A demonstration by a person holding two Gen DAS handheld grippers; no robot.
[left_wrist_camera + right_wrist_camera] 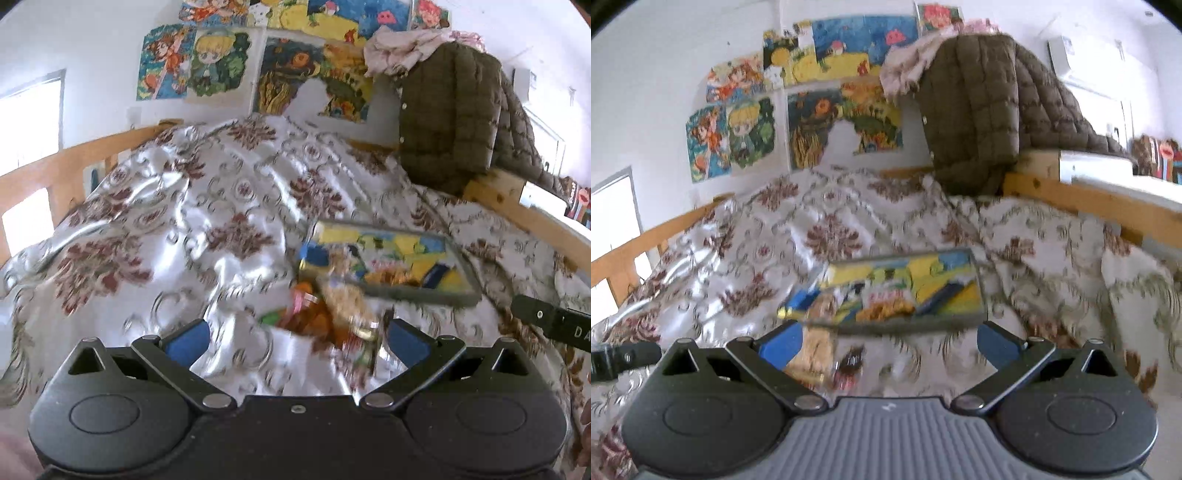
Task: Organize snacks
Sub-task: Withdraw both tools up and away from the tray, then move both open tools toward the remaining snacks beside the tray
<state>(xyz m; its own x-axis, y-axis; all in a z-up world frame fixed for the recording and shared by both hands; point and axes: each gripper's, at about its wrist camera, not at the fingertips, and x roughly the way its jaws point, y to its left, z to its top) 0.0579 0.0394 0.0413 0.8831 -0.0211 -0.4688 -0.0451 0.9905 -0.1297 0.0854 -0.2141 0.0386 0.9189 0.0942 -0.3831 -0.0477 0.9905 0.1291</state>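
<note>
A grey tray (417, 293) full of colourful snack packets lies on the floral bedspread; it also shows in the right wrist view (908, 325). Several loose snack packets (325, 314) lie in front of its left end, blurred. My left gripper (295, 339) is open and empty, with the loose packets between its blue pads (186, 341). My right gripper (888, 339) is open and empty, close before the tray's near rim. More loose packets (827, 350) lie by its left pad (783, 345). The right gripper's finger (554, 325) shows at the left view's right edge.
The shiny floral bedspread (177, 229) covers the bed. A wooden bed rail (1082, 201) runs along the right, with a brown quilted jacket (975, 110) draped over it. Posters (820, 96) hang on the white wall behind.
</note>
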